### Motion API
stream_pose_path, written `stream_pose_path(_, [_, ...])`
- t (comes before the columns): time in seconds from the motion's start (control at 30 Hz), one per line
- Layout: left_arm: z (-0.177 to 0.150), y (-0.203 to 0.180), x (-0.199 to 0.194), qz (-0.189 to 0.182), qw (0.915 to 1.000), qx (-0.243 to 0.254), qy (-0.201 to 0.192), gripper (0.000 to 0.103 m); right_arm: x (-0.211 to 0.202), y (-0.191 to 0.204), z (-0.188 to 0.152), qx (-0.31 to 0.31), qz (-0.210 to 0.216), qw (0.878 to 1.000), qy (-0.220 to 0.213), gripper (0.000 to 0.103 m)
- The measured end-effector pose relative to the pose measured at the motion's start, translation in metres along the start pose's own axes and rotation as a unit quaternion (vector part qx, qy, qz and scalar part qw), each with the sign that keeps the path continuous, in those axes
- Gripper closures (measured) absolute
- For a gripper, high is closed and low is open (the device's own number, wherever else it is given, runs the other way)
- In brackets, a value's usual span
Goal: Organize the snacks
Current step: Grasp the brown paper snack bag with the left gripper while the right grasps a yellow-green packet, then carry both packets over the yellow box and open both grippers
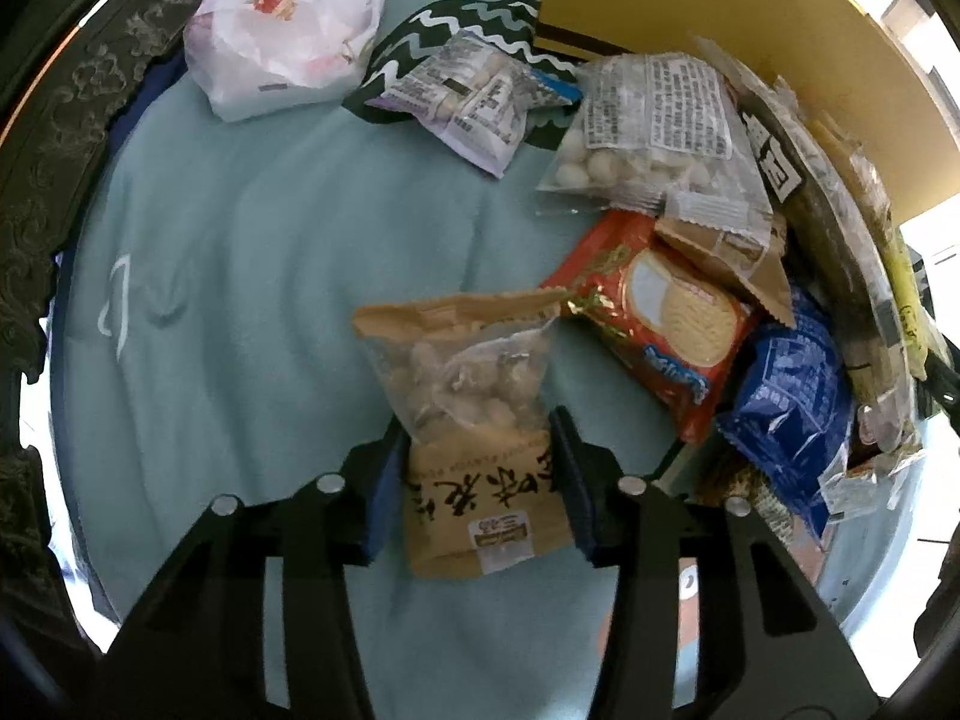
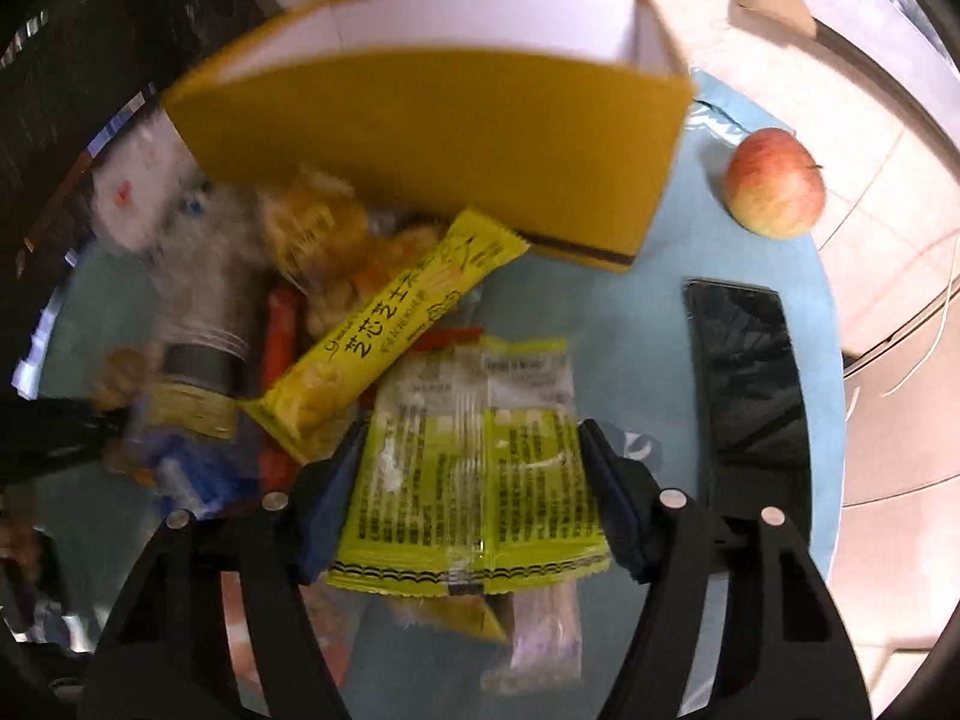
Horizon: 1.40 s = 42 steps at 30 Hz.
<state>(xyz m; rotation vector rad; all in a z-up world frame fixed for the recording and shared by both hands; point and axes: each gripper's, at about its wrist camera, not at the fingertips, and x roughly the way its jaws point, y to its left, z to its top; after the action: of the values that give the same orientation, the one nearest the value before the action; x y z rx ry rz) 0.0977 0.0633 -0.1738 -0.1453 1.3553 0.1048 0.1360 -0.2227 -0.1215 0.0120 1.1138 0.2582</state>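
My left gripper (image 1: 480, 468) is shut on a tan bag of peanuts (image 1: 468, 420), its blue pads pressing both sides above the teal cloth (image 1: 240, 276). To its right lies a pile of snacks: a red biscuit pack (image 1: 666, 312), a blue packet (image 1: 792, 402), a clear bag of white candies (image 1: 648, 132). My right gripper (image 2: 474, 480) is shut on a yellow-green packet (image 2: 480, 468). A long yellow snack bar (image 2: 384, 336) lies just ahead of it on the pile. The yellow box (image 2: 444, 138) stands behind, open at the top.
A black phone (image 2: 750, 390) lies on the cloth to the right of my right gripper. An apple (image 2: 774, 183) sits at the far right near the table edge. A floral white bag (image 1: 288, 24) and a purple-white packet (image 1: 474, 102) lie at the back left.
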Motion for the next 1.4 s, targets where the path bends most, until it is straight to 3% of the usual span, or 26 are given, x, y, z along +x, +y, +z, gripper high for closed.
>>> stream_pose_path(0.07, [0.000, 0.004, -0.002, -0.004, 1.0000, 0.000, -0.001, 0.062, -0.015, -0.011, -0.001, 0.019, 0.014, 1.000, -0.005, 0.033])
stream_pose_path(0.1, [-0.001, 0.006, -0.004, -0.005, 1.0000, 0.001, -0.003, 0.063, -0.021, -0.017, -0.001, 0.032, 0.021, 0.999, -0.006, 0.057])
stream_pose_path(0.13, [-0.002, 0.007, -0.006, -0.006, 1.0000, 0.001, -0.004, 0.064, -0.023, -0.023, -0.001, 0.041, 0.027, 0.999, 0.003, 0.102])
stream_pose_path(0.17, [-0.002, 0.008, -0.010, -0.007, 0.9999, 0.002, -0.007, 0.064, -0.024, -0.031, -0.001, 0.058, 0.046, 0.997, 0.011, 0.103])
stream_pose_path(0.3, [-0.004, 0.010, -0.023, -0.012, 0.9997, 0.012, -0.020, 0.065, -0.020, -0.032, -0.014, 0.057, 0.051, 0.996, 0.036, 0.102])
stream_pose_path(0.33, [-0.004, 0.012, -0.023, -0.014, 0.9997, 0.012, -0.018, 0.065, -0.016, -0.032, -0.017, 0.063, 0.059, 0.995, 0.047, 0.098])
stream_pose_path(0.4, [-0.006, 0.014, -0.019, -0.015, 0.9998, 0.008, -0.009, 0.065, -0.015, -0.033, -0.021, 0.083, 0.057, 0.994, 0.048, 0.079])
stream_pose_path(0.43, [-0.007, 0.016, -0.016, -0.014, 0.9999, 0.006, -0.005, 0.065, -0.018, -0.035, -0.023, 0.092, 0.045, 0.994, 0.037, 0.055])
stream_pose_path(0.5, [-0.010, 0.019, -0.009, -0.017, 0.9998, 0.002, 0.003, 0.065, -0.020, -0.034, -0.027, 0.096, 0.040, 0.994, 0.029, 0.032])
stream_pose_path(0.67, [-0.008, 0.023, -0.006, -0.018, 0.9998, -0.002, 0.004, 0.064, -0.006, -0.012, -0.024, 0.078, 0.056, 0.994, 0.044, 0.031])
stream_pose_path(0.8, [-0.004, 0.024, -0.003, -0.017, 0.9999, -0.001, 0.002, 0.063, 0.023, 0.025, -0.018, 0.020, 0.033, 0.998, 0.058, 0.026])
stream_pose_path(0.87, [-0.008, 0.018, -0.003, -0.014, 0.9999, 0.000, -0.001, 0.063, 0.030, 0.039, -0.014, -0.015, 0.020, 0.998, 0.055, 0.038])
stream_pose_path(0.93, [-0.010, 0.016, -0.003, -0.014, 0.9999, 0.003, -0.002, 0.063, 0.026, 0.038, -0.010, -0.005, 0.025, 0.998, 0.054, 0.044])
stream_pose_path(1.07, [-0.013, 0.021, -0.004, -0.027, 0.9996, -0.002, -0.005, 0.065, -0.005, 0.013, -0.007, 0.042, 0.055, 0.997, 0.030, 0.045])
stream_pose_path(1.27, [-0.011, 0.032, -0.019, -0.051, 0.9985, -0.015, -0.014, 0.065, -0.034, -0.036, -0.014, 0.140, 0.132, 0.981, 0.020, 0.044])
stream_pose_path(1.4, [-0.006, 0.036, -0.043, -0.061, 0.9972, -0.013, -0.041, 0.065, -0.042, -0.043, -0.016, 0.153, 0.153, 0.976, 0.014, 0.044])
